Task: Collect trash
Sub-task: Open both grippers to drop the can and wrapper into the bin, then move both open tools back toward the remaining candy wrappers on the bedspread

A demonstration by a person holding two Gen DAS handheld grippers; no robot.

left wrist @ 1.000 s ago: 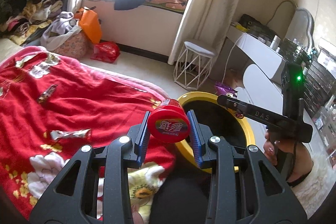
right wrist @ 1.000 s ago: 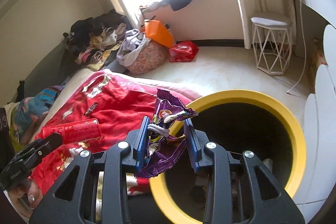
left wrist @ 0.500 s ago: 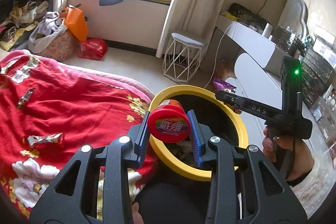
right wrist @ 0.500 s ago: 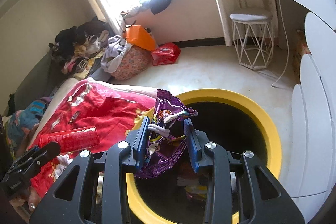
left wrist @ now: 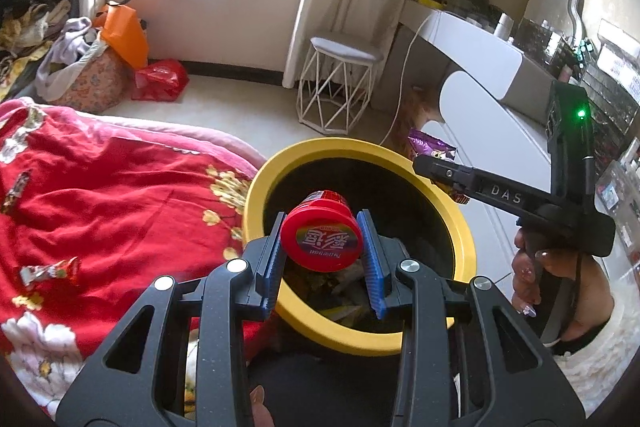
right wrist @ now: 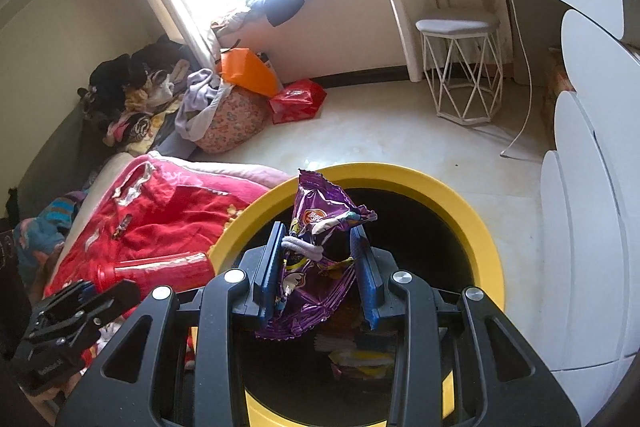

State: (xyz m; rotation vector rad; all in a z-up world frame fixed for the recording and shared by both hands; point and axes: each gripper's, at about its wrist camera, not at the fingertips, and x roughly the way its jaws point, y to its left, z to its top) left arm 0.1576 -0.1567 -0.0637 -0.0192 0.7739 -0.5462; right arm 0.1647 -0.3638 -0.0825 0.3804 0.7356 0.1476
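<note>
My left gripper (left wrist: 322,259) is shut on a red bottle (left wrist: 321,238) and holds it over the mouth of the yellow-rimmed black trash bin (left wrist: 256,195). The bottle also shows in the right wrist view (right wrist: 160,267), lying sideways in the left gripper (right wrist: 86,293). My right gripper (right wrist: 318,267) is shut on a crumpled purple snack wrapper (right wrist: 316,227) above the bin (right wrist: 480,235), which holds paper trash at its bottom. In the left wrist view the right gripper (left wrist: 432,165) reaches in from the right over the bin's far rim with the wrapper (left wrist: 430,147).
A red floral blanket (left wrist: 100,195) on the bed at left carries small wrappers (left wrist: 50,271). A white wire stool (left wrist: 340,83), a white dresser (right wrist: 580,227), an orange bag (left wrist: 124,31), a red bag (left wrist: 160,79) and a clothes pile stand around the floor.
Both grippers have moved from over the blanket's edge to above the bin opening, still holding the bottle and the wrapper.
</note>
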